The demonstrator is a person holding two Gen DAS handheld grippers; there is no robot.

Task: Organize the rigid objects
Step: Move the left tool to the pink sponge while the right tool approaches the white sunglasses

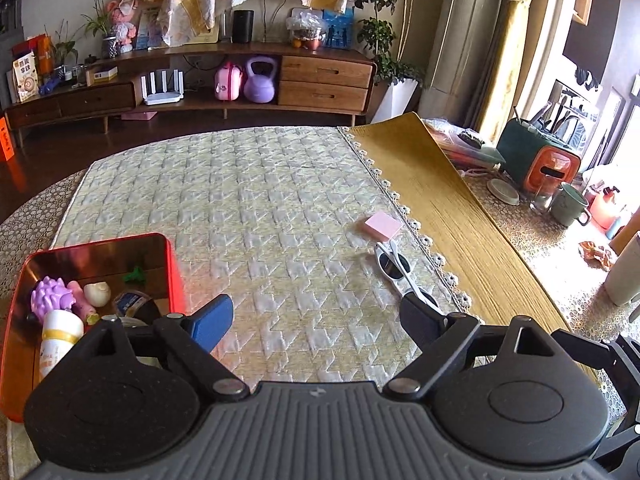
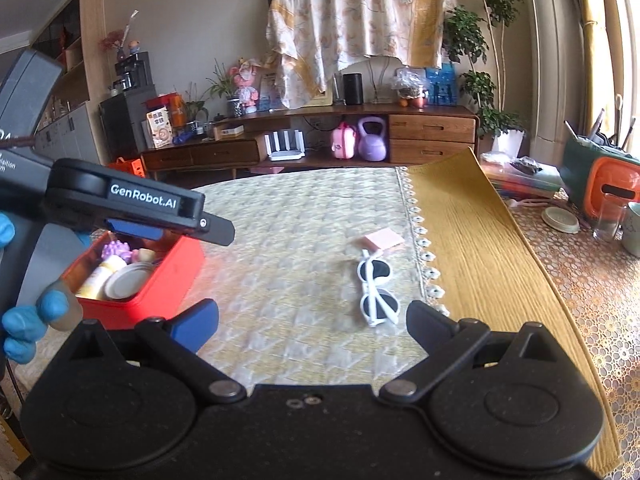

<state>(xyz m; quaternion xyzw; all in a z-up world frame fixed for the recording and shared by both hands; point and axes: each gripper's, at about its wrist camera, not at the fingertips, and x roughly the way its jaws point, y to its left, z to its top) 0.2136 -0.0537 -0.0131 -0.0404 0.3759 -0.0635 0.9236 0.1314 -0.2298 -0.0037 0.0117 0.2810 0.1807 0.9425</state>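
Quilted counter (image 1: pixel 248 200), red box (image 1: pixel 164 248) part filled, two things still loose
White sunglasses (image 2: pixel 376 292) lie ahead of the right gripper (image 2: pixel 312 324), long axis running away from it, pink pad (image 2: pixel 382 239) beyond; both the right and the left gripper (image 1: pixel 316 320) have jaws spread, empty; right looks nearer

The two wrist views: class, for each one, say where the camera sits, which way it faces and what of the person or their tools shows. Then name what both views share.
Left wrist view: sits on the left tool, faces across the quilted table toward the cabinet; only its own open fingers show.
Right wrist view: sits on the right tool, faces the same way; shows its open fingers, the left tool from the side and a blue-gloved hand.
Shared: red box, sunglasses, pink pad.
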